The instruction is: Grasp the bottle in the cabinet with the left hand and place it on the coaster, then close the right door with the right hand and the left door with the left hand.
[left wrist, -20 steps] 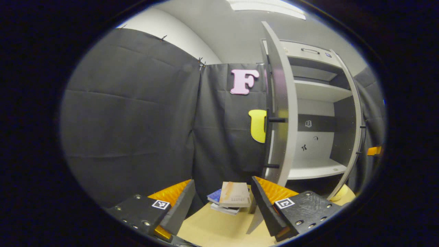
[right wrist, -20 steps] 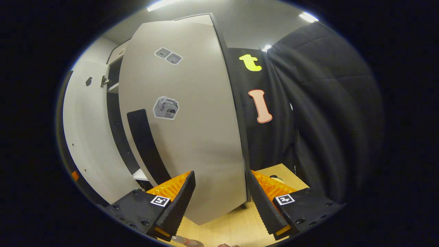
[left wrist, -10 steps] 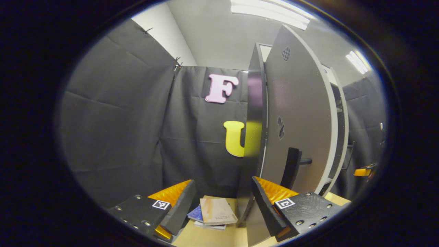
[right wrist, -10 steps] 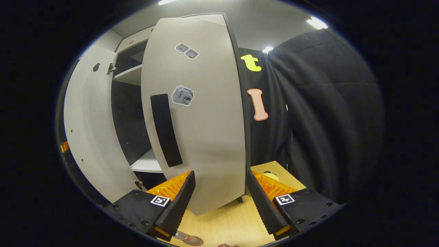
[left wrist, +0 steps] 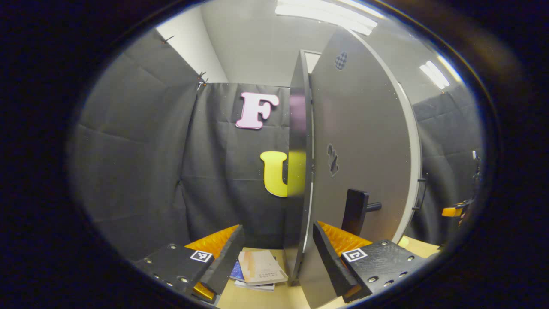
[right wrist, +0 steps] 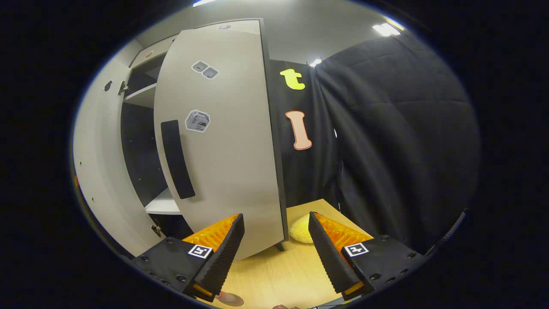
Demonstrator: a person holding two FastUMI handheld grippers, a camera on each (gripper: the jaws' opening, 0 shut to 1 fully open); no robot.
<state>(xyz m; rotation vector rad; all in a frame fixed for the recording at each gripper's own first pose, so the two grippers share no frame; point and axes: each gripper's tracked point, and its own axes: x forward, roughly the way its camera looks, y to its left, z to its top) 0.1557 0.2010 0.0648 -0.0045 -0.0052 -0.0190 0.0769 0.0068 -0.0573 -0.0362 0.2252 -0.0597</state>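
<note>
In the left gripper view, the left gripper (left wrist: 276,257) was spread wide with nothing between its fingers. The left door (left wrist: 364,146) of the cabinet stood just ahead of it and a little to its right, seen nearly edge-on, the dark edge (left wrist: 298,171) rising right above the gap between the fingers. The door's black handle (left wrist: 355,211) jutted out just above the right-side finger (left wrist: 328,253); whether that finger touched the door panel could not be told. A small stack of books (left wrist: 259,270) lay on the pale wooden table (left wrist: 257,298) beyond the fingertips, beside the door's lower corner. Black cloth walled the booth behind, and ceiling lights (left wrist: 326,13) glowed overhead. At the far right edge, a bit of the other gripper (left wrist: 454,210) showed.

In the right gripper view, the right gripper (right wrist: 276,253) was likewise released and empty. The right door (right wrist: 223,141) stood partly open ahead and left of it, its lower corner just above the left-side finger (right wrist: 223,253), apparently apart from it. A black handle (right wrist: 177,159) and stickers (right wrist: 197,121) marked the door's face. Past it, the cabinet's shelves (right wrist: 163,206) and the inside of the left door (right wrist: 98,163) were visible. A yellow object (right wrist: 301,228) lay on the table (right wrist: 283,279) between the fingertips, farther off, near the door's lower corner.
</note>
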